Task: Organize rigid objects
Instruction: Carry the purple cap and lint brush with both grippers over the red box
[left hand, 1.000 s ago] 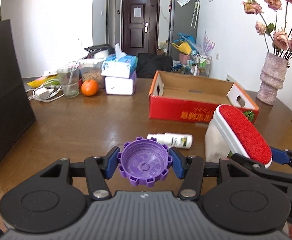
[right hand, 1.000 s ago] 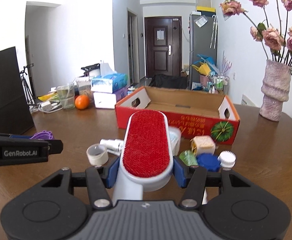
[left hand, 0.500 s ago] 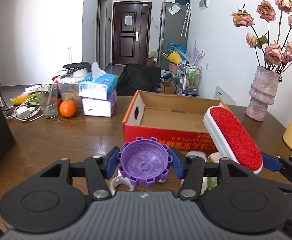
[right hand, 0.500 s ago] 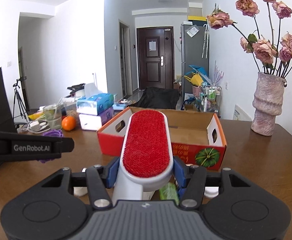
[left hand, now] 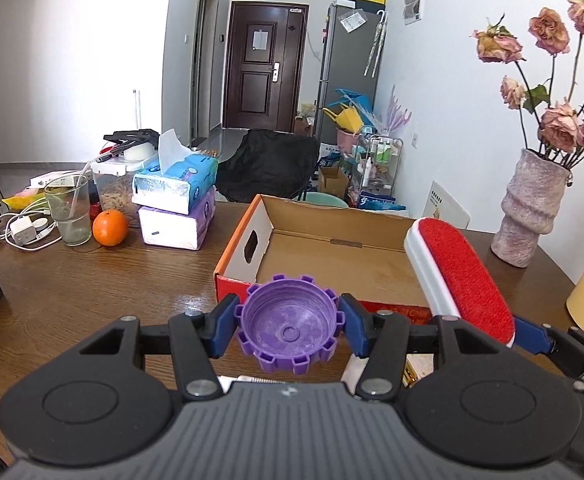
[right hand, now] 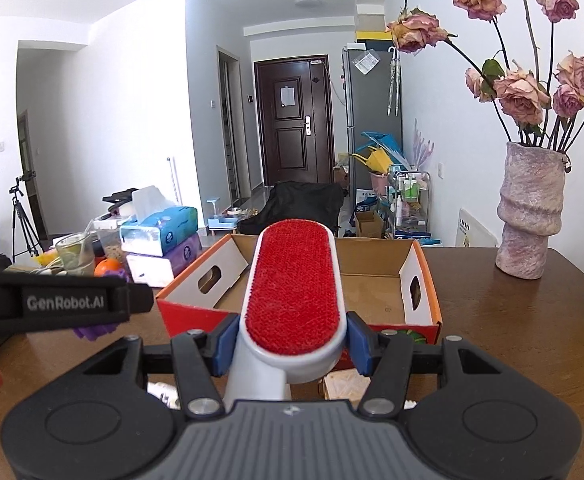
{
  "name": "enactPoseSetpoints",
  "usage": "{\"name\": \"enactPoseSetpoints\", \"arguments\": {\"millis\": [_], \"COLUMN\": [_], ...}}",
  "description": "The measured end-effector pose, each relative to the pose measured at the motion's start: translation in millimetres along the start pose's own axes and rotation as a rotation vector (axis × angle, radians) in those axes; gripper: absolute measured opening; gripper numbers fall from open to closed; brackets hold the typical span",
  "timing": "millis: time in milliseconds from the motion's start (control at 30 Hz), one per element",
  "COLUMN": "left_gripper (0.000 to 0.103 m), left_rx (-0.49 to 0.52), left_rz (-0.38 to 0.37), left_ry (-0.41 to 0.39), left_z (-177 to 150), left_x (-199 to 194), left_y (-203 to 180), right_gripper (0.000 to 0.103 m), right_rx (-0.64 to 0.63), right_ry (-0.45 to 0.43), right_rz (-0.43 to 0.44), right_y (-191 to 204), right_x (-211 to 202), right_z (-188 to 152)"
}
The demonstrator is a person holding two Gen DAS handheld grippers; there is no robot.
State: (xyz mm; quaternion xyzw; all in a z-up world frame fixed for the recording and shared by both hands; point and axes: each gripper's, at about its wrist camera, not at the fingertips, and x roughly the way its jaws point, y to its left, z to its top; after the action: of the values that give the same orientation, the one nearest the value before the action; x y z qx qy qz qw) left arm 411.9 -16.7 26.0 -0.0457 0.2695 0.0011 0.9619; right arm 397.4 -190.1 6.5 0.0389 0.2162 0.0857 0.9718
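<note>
Left gripper (left hand: 288, 322): blue pads clamped on a purple notched cap (left hand: 288, 327), held between the fingertips. Right gripper (right hand: 292, 336): pads clamped on a red-faced lint brush (right hand: 295, 282). Just beyond both sets of fingers, an open cardboard box (left hand: 343, 276) on the wooden table (left hand: 76, 284).

A dark wooden table (left hand: 72, 292) carries everything — an open cardboard box (left hand: 333, 236) near the middle, stacked tissue boxes (left hand: 176, 200), an orange (left hand: 109, 227), a glass (left hand: 69, 210) and a white charger (left hand: 24, 232) at the left, and a vase of dried roses (left hand: 529, 208) at the right.
</note>
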Motion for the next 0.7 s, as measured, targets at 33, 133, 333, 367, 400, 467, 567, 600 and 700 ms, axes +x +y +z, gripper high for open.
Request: {"name": "enactPoseSetpoints", "arguments": {"millis": [33,133,333,367,400,467,567,600,700], "left_gripper": [0.056,0.056,0.056,0.056,0.056,0.056,0.056,0.056,0.056], "left_rx": [-0.002,-0.008,-0.01,-0.009,-0.009,-0.007,-0.002,-0.001,0.0], "left_rz": [0.002,0.002,0.002,0.002,0.001,0.002,0.005,0.007,0.011], "left_ry": [0.001,0.0,-0.004,-0.002,0.002,0.01,0.018,0.02,0.024], "left_z": [1.3,6.3,15.9,17.0,18.2,20.8,24.2,25.5,29.4], "left_x": [2.8,10.2,27.2,30.8,34.6,43.3,55.7,59.9,71.2], "left_y": [0.2,-0.3,-9.7,-11.9,-13.7,-16.7,-20.6,-21.8,-24.6], "right_gripper": [0.055,0.055,0.055,0.055,0.055,0.055,0.055,0.055,0.055], "right_rx": [0.002,0.005,0.013,0.013,0.014,0.019,0.023,0.024,0.032], "right_ry": [0.001,0.005,0.018,0.018,0.018,0.019,0.023,0.026,0.043], "right_rz": [-0.003,-0.014,-0.027,-0.029,-0.031,-0.034,-0.044,-0.05,-0.057], "right_y": [-0.6,-4.0,-13.0,-14.6,-16.0,-19.7,-24.9,-26.7,-31.3], "right_x": [2.8,11.2,28.3,31.3,34.3,41.5,53.0,56.9,69.8], "right_z": [1.6,6.0,12.7,14.0,15.4,18.1,21.3,22.0,24.5]}}
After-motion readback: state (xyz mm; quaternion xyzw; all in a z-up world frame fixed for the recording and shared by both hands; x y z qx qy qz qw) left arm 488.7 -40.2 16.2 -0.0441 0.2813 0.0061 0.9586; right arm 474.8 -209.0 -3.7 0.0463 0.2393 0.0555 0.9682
